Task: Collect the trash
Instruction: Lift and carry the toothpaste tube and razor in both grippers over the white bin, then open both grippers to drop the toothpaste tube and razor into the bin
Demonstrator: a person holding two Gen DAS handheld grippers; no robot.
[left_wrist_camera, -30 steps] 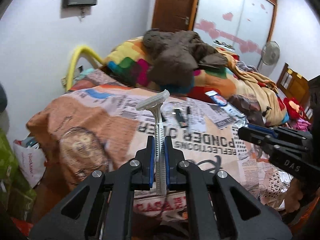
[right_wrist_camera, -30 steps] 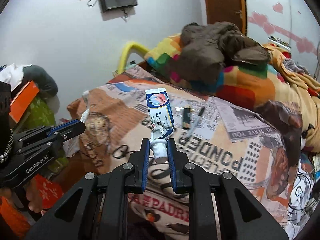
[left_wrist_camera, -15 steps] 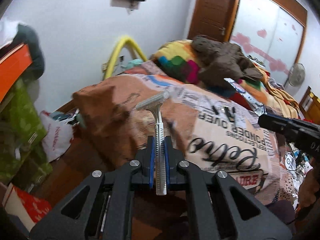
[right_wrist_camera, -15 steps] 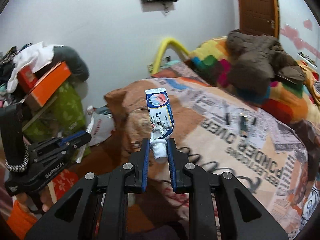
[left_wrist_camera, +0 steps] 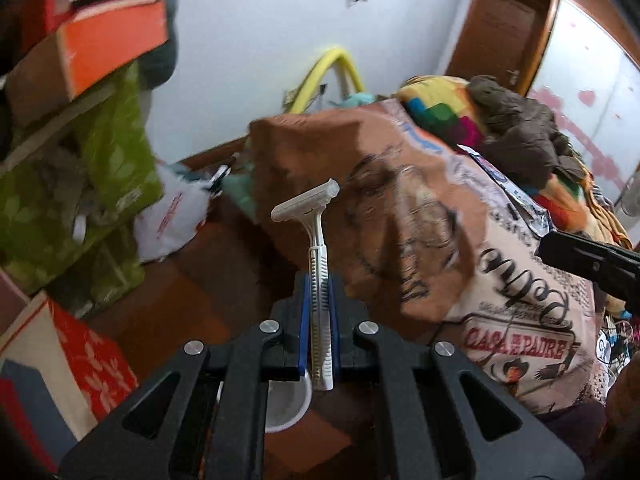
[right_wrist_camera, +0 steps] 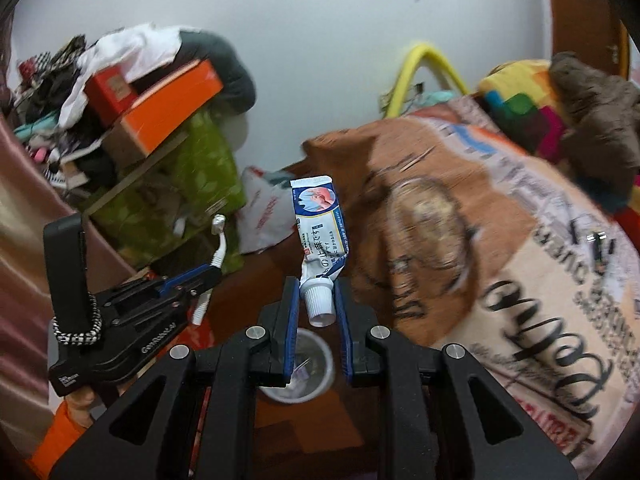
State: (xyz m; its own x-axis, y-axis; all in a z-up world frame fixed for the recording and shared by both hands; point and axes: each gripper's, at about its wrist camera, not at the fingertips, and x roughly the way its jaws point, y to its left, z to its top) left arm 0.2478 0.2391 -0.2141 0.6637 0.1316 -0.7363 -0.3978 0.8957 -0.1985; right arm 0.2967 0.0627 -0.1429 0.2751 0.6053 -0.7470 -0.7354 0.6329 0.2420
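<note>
- A white razor (left_wrist_camera: 318,280) is clamped by its handle in the left gripper (left_wrist_camera: 319,320); long axis runs forward along the fingers, head at the far end.
- A toothpaste tube (right_wrist_camera: 320,236) is pinched at the cap in the right gripper (right_wrist_camera: 318,312), its body pointing forward and up.
- A round white bin (right_wrist_camera: 298,372) is seen on the floor directly below the right gripper; only its rim (left_wrist_camera: 286,416) shows under the left.
- Judgement: the right hand is better centred over the bin, so a straight drop is favoured there first.

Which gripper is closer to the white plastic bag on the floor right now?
Left. The left gripper, holding the razor, sits on the bag's side of the room; the right gripper, holding the tube, is further toward the bed.
</note>
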